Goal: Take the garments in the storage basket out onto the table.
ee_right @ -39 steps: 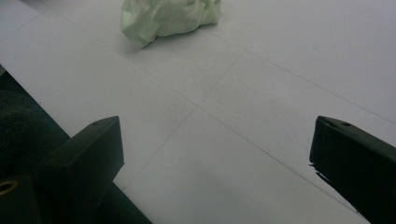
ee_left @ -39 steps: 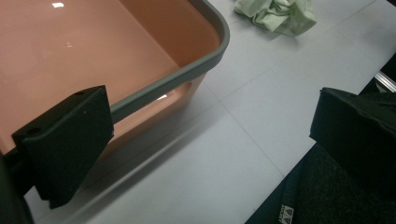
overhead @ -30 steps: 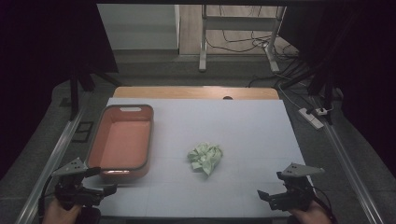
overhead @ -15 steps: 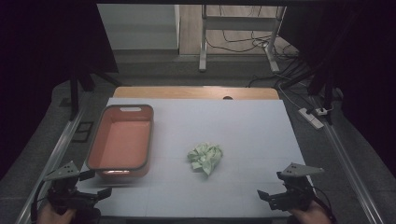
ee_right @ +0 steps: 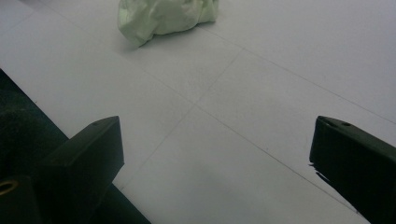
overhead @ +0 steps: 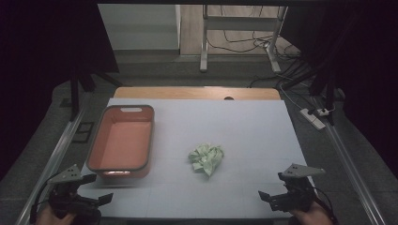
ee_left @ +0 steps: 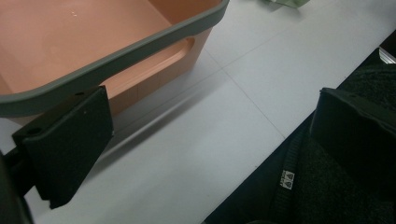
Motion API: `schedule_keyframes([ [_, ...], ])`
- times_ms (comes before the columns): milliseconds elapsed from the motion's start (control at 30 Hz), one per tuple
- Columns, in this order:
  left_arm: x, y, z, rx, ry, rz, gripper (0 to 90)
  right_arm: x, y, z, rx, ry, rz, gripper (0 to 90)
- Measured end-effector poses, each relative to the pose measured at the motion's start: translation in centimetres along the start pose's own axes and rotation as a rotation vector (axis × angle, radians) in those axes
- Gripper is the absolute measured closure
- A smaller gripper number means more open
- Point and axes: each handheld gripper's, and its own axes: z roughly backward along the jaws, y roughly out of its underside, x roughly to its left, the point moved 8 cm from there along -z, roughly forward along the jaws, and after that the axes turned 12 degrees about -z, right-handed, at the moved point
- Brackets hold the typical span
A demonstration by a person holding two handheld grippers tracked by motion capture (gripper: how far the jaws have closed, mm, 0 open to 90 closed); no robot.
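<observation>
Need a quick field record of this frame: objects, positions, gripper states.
surface: white table cover
bin: orange bin with grey rim, left side, looks empty
cloth: crumpled light green cloth, near centre, apart from bin
left gripper: open, near-left corner, just short of bin's near end
right gripper: open, near-right edge, pointed toward cloth
contact: neither gripper touches anything

You are at what looks like a dim lab: a white-topped table ringed by black curtains, loose cables and a power strip on grey carpet.
</observation>
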Motion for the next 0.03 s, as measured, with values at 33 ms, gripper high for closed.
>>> schedule_keyframes([
  [33,0.03,-0.04,-0.03,0.002,0.003,0.001,0.1,-0.08,0.05,-0.04,0.002,0.003,0.002,2.6],
])
